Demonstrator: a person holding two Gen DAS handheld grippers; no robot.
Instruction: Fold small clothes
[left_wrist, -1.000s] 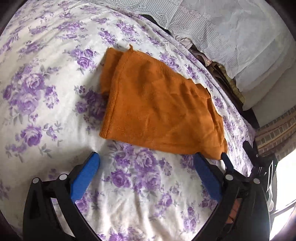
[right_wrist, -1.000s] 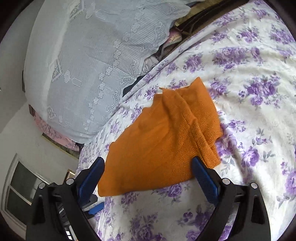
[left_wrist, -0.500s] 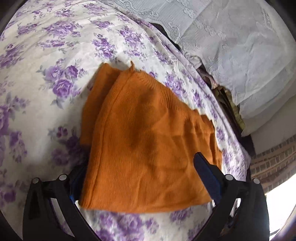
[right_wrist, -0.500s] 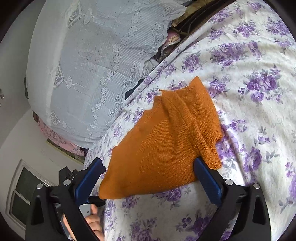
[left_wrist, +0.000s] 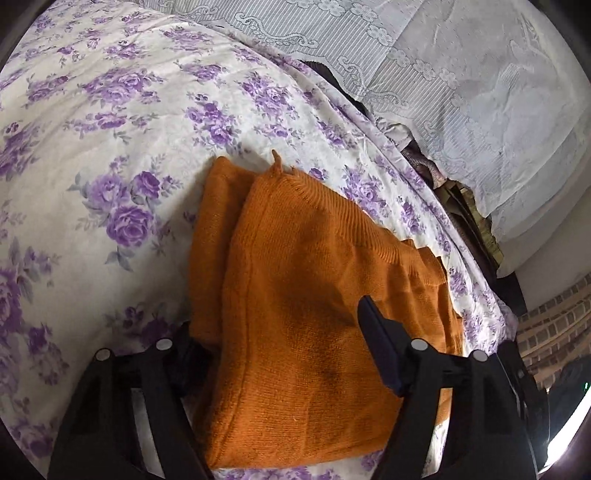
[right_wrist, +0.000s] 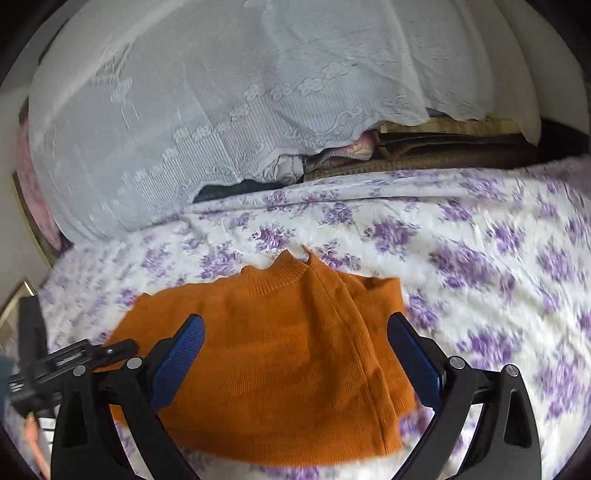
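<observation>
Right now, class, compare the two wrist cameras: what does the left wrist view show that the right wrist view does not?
Only the left wrist view: the left gripper, which has just been closing, one finger above and one under the orange sweater, and a brick wall.

Only the right wrist view: the right gripper, open over the sweater, and its neckline.

Both: the floral bedspread and lace cloth.

An orange knitted sweater (left_wrist: 306, 325) lies flat on the floral bed sheet (left_wrist: 110, 155), folded lengthwise so that one half covers the other. Its ribbed neckline (right_wrist: 280, 273) sits at the far end with a loose thread sticking up beside it, and the hem lies at the near end. A narrower folded layer, probably a sleeve, shows along one long edge, slightly offset.
</observation>
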